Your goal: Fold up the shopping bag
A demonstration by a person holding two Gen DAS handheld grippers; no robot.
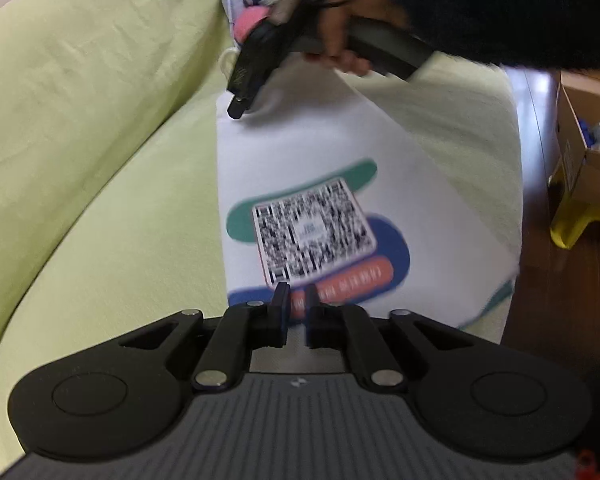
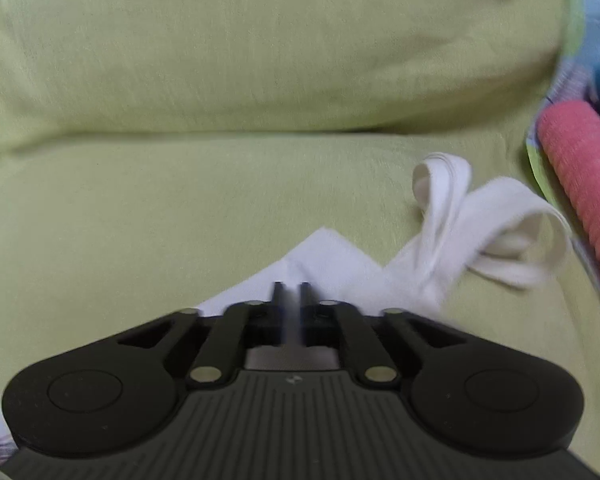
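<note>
The white shopping bag (image 1: 320,152), printed with a QR code and coloured shapes, lies on the green sofa seat (image 1: 100,220). My left gripper (image 1: 297,300) sits low over the print near the bag's close end, jaws almost together and seemingly nipping the fabric. My right gripper (image 1: 236,110), held by a hand (image 1: 340,36), is shut on the far left corner and lifts it, so a fold rises there. In the right wrist view a blurred strip of white fabric runs between the right gripper (image 2: 292,292) jaws. The bag's corner (image 2: 324,256) and looped white handles (image 2: 452,208) lie beyond it.
The sofa backrest (image 2: 220,60) rises behind the bag. A colourful cloth with a pink roll (image 2: 580,152) lies at the seat's far end. Off the sofa's right edge are a wooden floor (image 1: 540,320), a cardboard box (image 1: 592,152) and a yellow stool (image 1: 576,220).
</note>
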